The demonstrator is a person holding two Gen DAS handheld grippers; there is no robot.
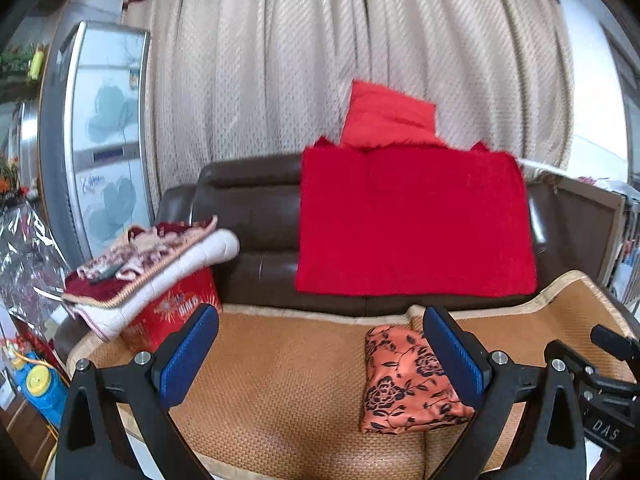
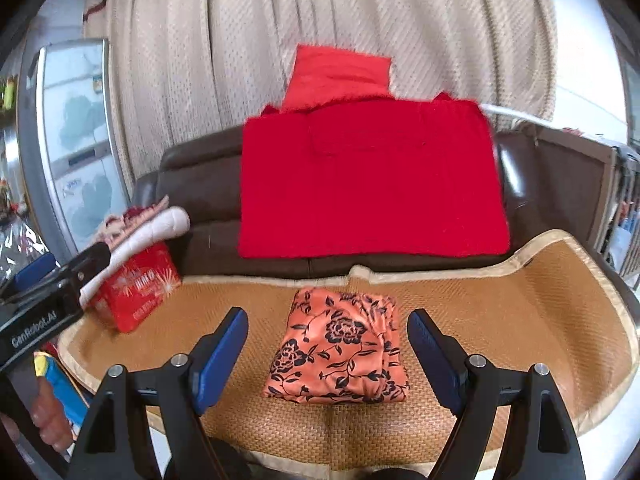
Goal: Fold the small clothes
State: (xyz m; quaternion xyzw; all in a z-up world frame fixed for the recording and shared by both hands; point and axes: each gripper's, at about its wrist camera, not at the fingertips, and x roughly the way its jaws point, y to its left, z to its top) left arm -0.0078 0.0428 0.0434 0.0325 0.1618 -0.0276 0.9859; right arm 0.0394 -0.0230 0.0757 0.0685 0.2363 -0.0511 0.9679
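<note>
Folded garment (image 2: 338, 354), orange with a black floral print, lies flat as a compact bundle on the woven mat (image 2: 500, 320) that covers the sofa seat. It sits near the front middle of the mat, apart from everything else on the seat.

Right hand-held gripper (image 2: 328, 360): jaws spread wide, blue pads to either side of the garment in the right wrist view, raised above it and touching nothing. It holds nothing.

Left hand-held gripper (image 1: 320, 360): jaws likewise wide apart and empty. In its own view the garment shows behind its right finger (image 1: 452, 360); contact is not evident. Bare mat lies between the pads.

Brown leather sofa (image 2: 200, 184) carries a red cloth (image 2: 368, 184) draped over its backrest, hanging down to the seat's rear edge. A lighter red cushion (image 2: 340, 76) stands behind the cloth's top edge, against the beige curtain (image 2: 240, 60).

Stacked folded blankets (image 1: 160, 264) rest on a red box (image 1: 176, 312) at the left end of the seat. A refrigerator (image 1: 104, 140) with a flower pattern stands further left.

Both views are slightly blurred.
</note>
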